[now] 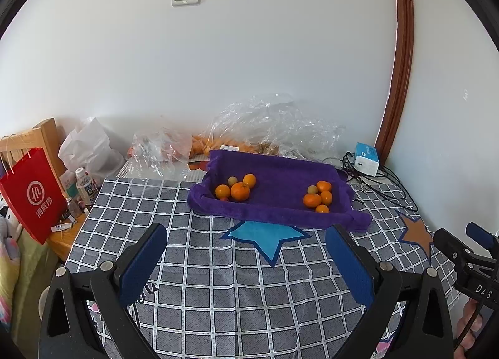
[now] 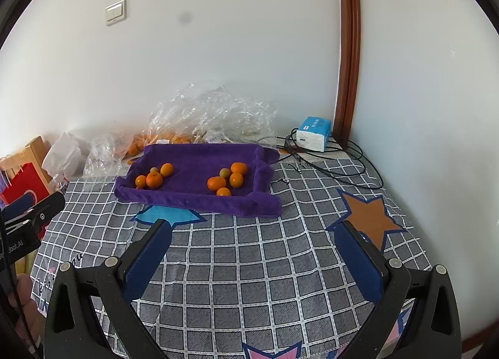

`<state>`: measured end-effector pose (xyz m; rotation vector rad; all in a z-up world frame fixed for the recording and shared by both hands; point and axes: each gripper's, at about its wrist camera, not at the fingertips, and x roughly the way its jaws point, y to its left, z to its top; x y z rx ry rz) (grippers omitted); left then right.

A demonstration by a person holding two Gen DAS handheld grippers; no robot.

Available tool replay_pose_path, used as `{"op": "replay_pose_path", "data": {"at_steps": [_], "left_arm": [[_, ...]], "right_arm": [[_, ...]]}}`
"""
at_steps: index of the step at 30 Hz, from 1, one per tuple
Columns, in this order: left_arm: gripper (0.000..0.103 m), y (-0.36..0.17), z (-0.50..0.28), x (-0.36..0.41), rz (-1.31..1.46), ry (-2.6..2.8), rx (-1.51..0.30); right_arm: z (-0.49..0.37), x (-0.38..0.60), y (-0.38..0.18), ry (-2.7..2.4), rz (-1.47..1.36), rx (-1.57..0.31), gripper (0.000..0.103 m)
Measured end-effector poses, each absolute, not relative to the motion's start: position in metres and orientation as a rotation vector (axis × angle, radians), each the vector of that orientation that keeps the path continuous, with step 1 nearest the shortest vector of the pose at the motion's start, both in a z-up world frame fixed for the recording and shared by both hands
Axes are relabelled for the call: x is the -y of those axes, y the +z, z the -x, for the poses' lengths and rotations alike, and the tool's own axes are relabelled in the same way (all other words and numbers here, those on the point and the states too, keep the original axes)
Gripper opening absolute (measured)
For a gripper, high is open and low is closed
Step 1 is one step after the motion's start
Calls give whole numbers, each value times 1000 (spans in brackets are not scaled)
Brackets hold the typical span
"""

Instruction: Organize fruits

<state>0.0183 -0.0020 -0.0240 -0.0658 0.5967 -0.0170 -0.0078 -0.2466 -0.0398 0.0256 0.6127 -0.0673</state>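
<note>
A purple towel tray [image 1: 280,178] [image 2: 199,156] lies toward the back of the checked table. Two groups of small orange fruits sit in it: a left group [image 1: 240,191] [image 2: 154,179] and a right group [image 1: 312,200] [image 2: 215,183], each with one small brownish fruit among them. My left gripper [image 1: 246,236] hovers open over the cloth, short of the tray, with nothing between its blue pads. My right gripper [image 2: 254,231] is also open and empty, in front of the tray's right end. In the left wrist view the right gripper's body [image 1: 467,256] shows at the right edge.
Crumpled clear plastic bags [image 1: 271,125] [image 2: 212,112] with more oranges lie behind the tray by the wall. A blue-white tissue pack [image 1: 367,158] [image 2: 313,133] and black cables [image 2: 336,159] sit at the back right. A red paper bag [image 1: 31,193], a bottle [image 1: 85,186] and a white bag stand left.
</note>
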Motion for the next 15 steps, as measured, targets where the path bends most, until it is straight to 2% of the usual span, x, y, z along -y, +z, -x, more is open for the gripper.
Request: {"op": "replay_pose_path", "data": {"at_steps": [15], "left_arm": [[103, -24, -18, 3, 65, -16, -595]], "right_arm": [[9, 247, -39, -71, -29, -611, 103]]}}
